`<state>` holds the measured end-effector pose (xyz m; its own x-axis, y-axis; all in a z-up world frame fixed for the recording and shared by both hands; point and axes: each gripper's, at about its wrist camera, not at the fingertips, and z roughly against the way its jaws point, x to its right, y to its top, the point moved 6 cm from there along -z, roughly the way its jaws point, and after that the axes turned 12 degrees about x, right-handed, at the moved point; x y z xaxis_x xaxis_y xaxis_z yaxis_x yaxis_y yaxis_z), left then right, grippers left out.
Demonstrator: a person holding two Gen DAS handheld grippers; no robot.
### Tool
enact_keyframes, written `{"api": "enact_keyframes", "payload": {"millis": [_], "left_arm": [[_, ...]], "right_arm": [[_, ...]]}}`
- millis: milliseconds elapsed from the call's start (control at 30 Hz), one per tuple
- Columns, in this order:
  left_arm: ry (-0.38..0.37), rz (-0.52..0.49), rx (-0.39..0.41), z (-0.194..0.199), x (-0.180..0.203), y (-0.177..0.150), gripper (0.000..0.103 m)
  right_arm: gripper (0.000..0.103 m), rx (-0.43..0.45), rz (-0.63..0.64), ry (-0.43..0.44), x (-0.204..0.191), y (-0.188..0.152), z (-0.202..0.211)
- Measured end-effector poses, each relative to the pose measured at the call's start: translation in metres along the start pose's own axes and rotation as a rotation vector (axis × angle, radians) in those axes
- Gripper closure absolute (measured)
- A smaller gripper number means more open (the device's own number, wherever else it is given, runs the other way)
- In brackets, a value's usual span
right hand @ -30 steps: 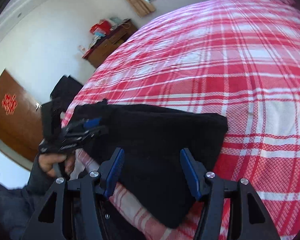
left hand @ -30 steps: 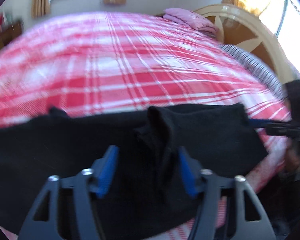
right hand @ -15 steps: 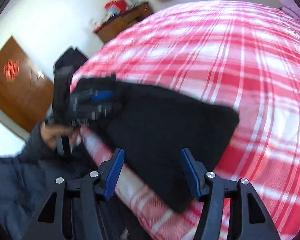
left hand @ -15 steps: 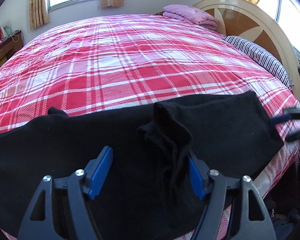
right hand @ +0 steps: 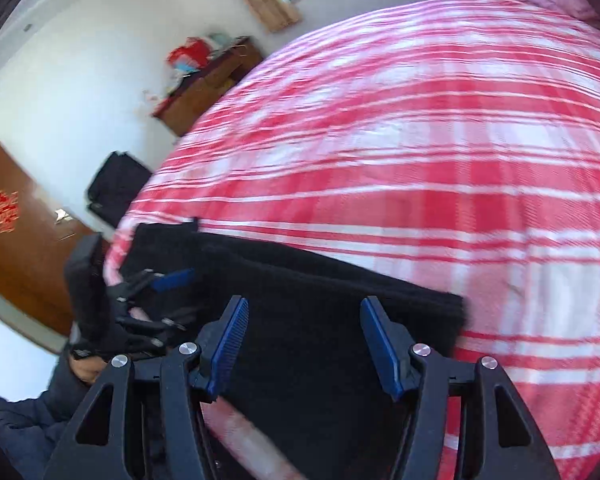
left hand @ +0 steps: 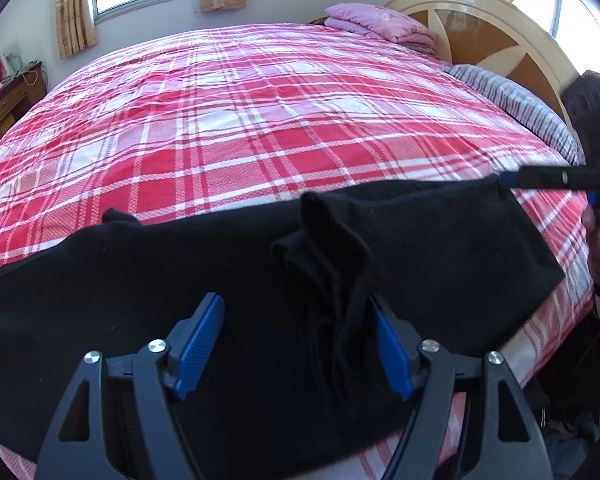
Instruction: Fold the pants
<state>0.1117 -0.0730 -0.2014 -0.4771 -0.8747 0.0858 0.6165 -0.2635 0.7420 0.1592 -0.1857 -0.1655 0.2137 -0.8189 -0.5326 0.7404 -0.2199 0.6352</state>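
The black pants (left hand: 440,248) lie along the near edge of the plaid bedspread (left hand: 260,120), both the left gripper (left hand: 296,344) and right gripper (right hand: 304,340) spread wide and holding nothing, so the bunched ridge mid-cloth may get folded in as a crease.

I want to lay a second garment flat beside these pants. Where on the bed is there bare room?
The red plaid bedspread is bare from the black pants' far edge back to the folded pink blanket and striped pillow by the headboard. The near edge is crowded: the pants span it, with the left gripper and right gripper open over them.
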Motion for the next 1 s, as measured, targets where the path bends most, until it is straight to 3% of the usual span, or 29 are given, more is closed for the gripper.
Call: {"api": "enact_keyframes", "payload": {"millis": [233,333,500,600,833,933,1000], "left_arm": [[0.002,-0.048,-0.025,0.012,0.002,-0.013,0.027],[-0.011,-0.025,-0.041,0.007,-0.001,-0.020,0.026],[-0.002,-0.042,-0.038,0.005,0.001,-0.021,0.023],[-0.002,-0.051,-0.037,0.006,0.001,-0.023,0.022],[-0.012,-0.020,-0.031,0.008,-0.006,-0.020,0.021],[-0.007,-0.003,-0.035,0.006,-0.009,-0.020,0.018],[0.002,-0.019,-0.036,0.004,-0.006,-0.020,0.017]], "right_arm": [[0.043,-0.070,0.023,0.122,-0.058,-0.001,-0.056],[0.043,-0.118,-0.028,0.185,-0.070,-0.007,-0.079],[0.043,-0.170,-0.078,0.216,-0.077,-0.014,-0.108],[0.043,-0.181,-0.080,0.151,-0.074,-0.014,-0.124],[0.043,-0.143,-0.026,0.127,-0.080,-0.006,-0.122],[0.043,-0.096,0.085,0.020,-0.084,0.013,-0.107],[0.043,-0.115,0.209,-0.055,-0.096,0.022,-0.106]]}}
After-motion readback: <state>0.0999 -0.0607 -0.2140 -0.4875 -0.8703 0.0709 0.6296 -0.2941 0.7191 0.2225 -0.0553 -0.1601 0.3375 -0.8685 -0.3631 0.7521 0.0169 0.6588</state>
